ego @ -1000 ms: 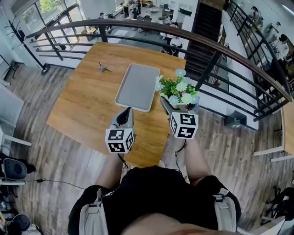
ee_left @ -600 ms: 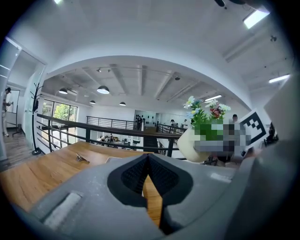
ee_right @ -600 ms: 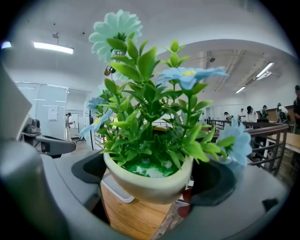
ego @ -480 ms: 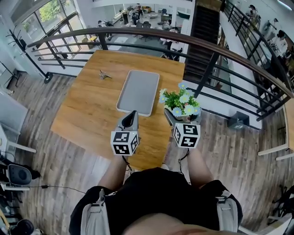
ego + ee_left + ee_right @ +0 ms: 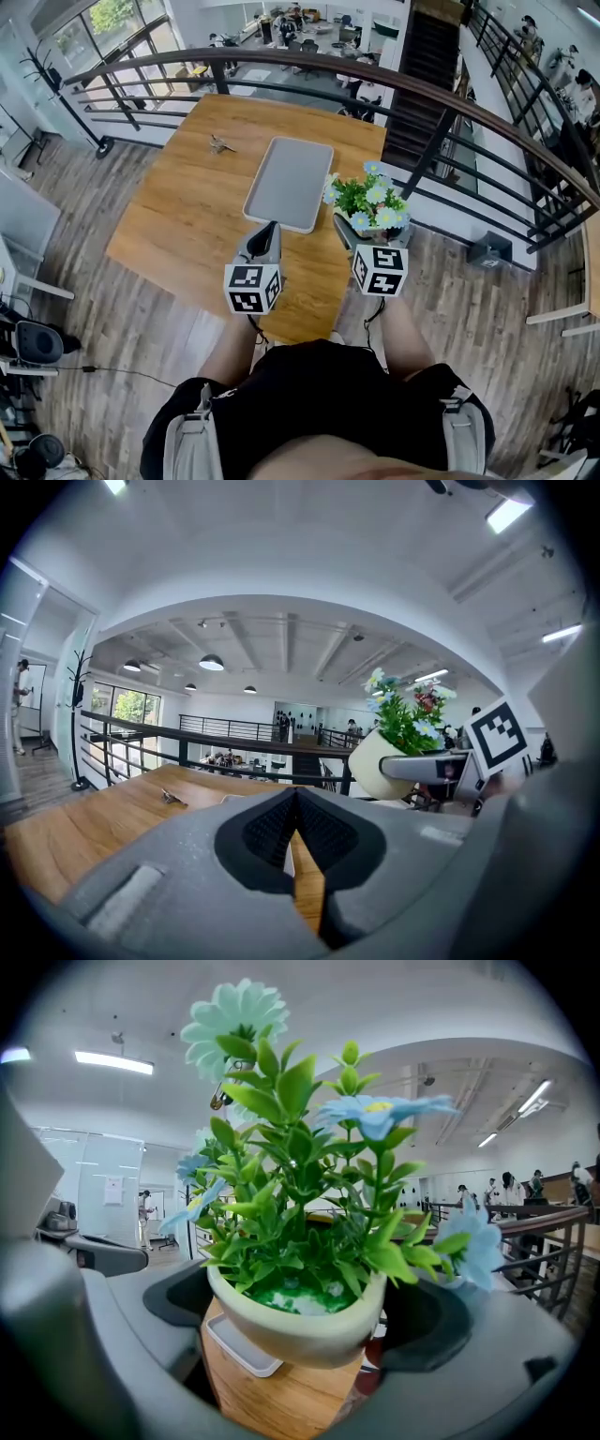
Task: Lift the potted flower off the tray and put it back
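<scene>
The potted flower (image 5: 370, 203), a cream pot of green leaves and pale blue blooms, hangs in the air off the table's right edge, right of the tray. My right gripper (image 5: 369, 228) is shut on the pot (image 5: 295, 1321), whose rim sits between the jaws in the right gripper view. The grey tray (image 5: 290, 182) lies bare on the wooden table (image 5: 192, 216). My left gripper (image 5: 263, 236) hovers over the table just in front of the tray, shut with nothing in it; its pads (image 5: 281, 832) meet in the left gripper view, where the potted flower (image 5: 401, 738) shows at the right.
A small metal object (image 5: 221, 144) lies on the table at the far left. A black railing (image 5: 441, 103) curves behind the table, with a drop to a lower floor beyond. Wooden flooring (image 5: 112, 309) surrounds the table; another table edge (image 5: 591, 253) shows at far right.
The view has shifted a little. Both grippers hold nearly the same pose, the right one still carrying the flower beside the tray.
</scene>
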`<action>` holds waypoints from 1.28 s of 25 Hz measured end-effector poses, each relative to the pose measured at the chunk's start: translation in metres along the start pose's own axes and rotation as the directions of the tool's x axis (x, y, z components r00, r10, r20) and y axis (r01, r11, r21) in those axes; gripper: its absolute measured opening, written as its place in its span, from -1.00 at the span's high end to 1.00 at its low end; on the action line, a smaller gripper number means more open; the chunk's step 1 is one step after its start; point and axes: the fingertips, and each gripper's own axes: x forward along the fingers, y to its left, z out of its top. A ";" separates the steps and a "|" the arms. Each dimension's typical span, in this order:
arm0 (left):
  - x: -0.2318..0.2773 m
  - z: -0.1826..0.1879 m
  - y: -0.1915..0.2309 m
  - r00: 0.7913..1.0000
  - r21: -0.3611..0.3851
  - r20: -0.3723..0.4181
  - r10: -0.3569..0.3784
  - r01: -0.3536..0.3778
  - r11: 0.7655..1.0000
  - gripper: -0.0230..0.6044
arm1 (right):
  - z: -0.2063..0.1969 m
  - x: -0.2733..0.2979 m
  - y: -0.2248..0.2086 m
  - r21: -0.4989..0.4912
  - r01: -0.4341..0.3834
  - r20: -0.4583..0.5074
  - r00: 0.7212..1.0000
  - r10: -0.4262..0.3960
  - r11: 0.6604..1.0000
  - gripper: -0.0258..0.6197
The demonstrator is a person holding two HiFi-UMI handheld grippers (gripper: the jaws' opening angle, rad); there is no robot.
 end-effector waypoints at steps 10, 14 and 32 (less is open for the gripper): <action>-0.023 -0.010 0.037 0.995 -0.041 -0.007 0.097 -0.098 0.994 0.89 | 0.011 0.035 0.037 -0.029 -0.079 0.017 0.997 0.079 0.996 -0.82; -0.033 -0.020 0.056 0.989 -0.065 -0.020 0.149 -0.150 0.987 0.89 | 0.013 0.061 0.051 -0.021 -0.111 0.027 0.993 0.112 0.994 -0.82; -0.063 -0.106 0.168 0.935 -0.178 -0.190 0.298 -0.332 0.927 0.89 | -0.097 0.210 0.126 0.012 -0.221 -0.123 0.967 0.221 0.975 -0.82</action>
